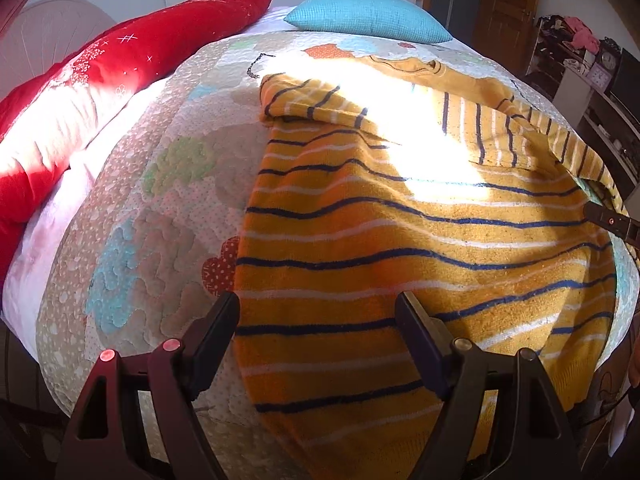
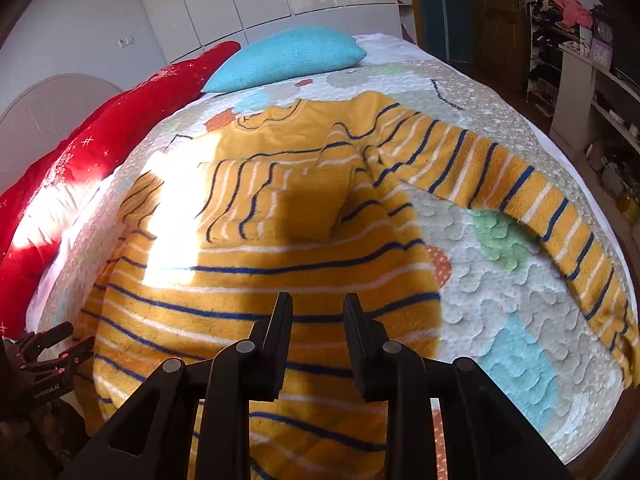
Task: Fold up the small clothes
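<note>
Left wrist fisheye: the left gripper (image 1: 318, 312) is seen with its jaws spread wide and nothing between them, hovering at the near left edge of a mustard striped sweater (image 1: 420, 240) spread flat on a quilted bedspread (image 1: 160, 200); much of the sweater's chest is washed out by a sun patch, so its folds there are hard to read; one sleeve is folded across the chest, the other is seen stretched out over the quilt in the right wrist view. The right gripper (image 2: 318, 304) is held above the sweater's lower body, jaws parted with a narrow gap, gripping nothing. A turquoise pillow (image 2: 288, 56) and a red cushion (image 2: 132, 120) lie at the far side.
</note>
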`<state>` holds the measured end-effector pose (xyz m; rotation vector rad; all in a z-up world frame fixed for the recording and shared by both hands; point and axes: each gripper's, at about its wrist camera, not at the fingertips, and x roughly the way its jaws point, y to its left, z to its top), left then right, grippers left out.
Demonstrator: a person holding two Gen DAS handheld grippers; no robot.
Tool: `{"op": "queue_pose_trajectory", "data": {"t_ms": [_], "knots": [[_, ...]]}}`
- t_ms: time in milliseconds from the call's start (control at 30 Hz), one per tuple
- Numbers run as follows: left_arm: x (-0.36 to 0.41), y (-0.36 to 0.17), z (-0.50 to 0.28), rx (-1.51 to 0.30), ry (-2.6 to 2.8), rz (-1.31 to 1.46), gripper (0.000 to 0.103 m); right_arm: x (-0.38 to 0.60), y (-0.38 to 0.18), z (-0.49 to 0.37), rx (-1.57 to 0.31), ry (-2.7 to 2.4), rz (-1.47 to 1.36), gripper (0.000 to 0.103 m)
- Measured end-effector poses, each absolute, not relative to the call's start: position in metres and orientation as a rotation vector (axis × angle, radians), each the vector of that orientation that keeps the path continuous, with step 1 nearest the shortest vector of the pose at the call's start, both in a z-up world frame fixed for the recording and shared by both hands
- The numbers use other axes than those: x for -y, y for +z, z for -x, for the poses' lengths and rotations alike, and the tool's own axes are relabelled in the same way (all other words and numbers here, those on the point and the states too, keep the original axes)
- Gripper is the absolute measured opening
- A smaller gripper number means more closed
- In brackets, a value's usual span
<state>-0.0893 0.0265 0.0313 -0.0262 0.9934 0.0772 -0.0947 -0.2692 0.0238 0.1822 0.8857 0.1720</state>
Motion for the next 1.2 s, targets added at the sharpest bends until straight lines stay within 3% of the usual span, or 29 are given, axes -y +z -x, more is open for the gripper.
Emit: {"op": "queue_pose_trajectory", "data": {"t_ms": [233,433,467,533,600,767,800,867,900,933,967,1200], "knots": [[-0.020,0.031,0.097,-0.990,0.071,0.010,0.079,0.254,-0.006,0.124,-0.965,0.206,-0.122,0.028],[-0.018,0.036,0.106,-0.977,0.064,0.012,0.079,0.277,0.001,0.152,-0.966,0.193,-0.177,0.029],[-0.018,0.036,0.108,-0.975,0.061,0.013,0.079,0.280,0.004,0.158,-0.957,0.187,-0.181,0.032],[-0.017,0.036,0.112,-0.978,0.055,0.019,0.079,0.288,0.010,0.169,-0.932,0.177,-0.190,0.053],[-0.018,0.034,0.115,-0.990,0.045,0.036,0.079,0.294,0.009,0.179,-0.920,0.176,-0.208,0.061],[-0.011,0.016,0.127,-1.021,0.004,0.081,0.080,0.292,-0.014,0.181,-0.985,0.238,-0.295,0.062],[-0.007,0.016,0.130,-1.011,-0.004,0.062,0.077,0.288,-0.017,0.181,-0.980,0.250,-0.302,0.062],[-0.003,0.017,0.133,-1.002,0.022,0.002,0.027,0.281,-0.018,0.179,-0.961,0.255,-0.293,0.036],[-0.004,0.020,0.135,-0.993,0.042,-0.021,0.016,0.281,-0.019,0.177,-0.966,0.263,-0.309,0.015],[-0.010,0.023,0.137,-0.992,0.030,0.003,0.010,0.283,-0.020,0.176,-0.977,0.272,-0.342,0.014],[-0.018,0.027,0.140,-0.992,0.020,0.047,0.006,0.289,-0.020,0.178,-0.979,0.283,-0.377,0.014],[-0.058,0.035,0.177,-1.000,0.058,0.175,0.006,0.314,-0.018,0.212,-1.006,0.262,-0.373,0.013]]}}
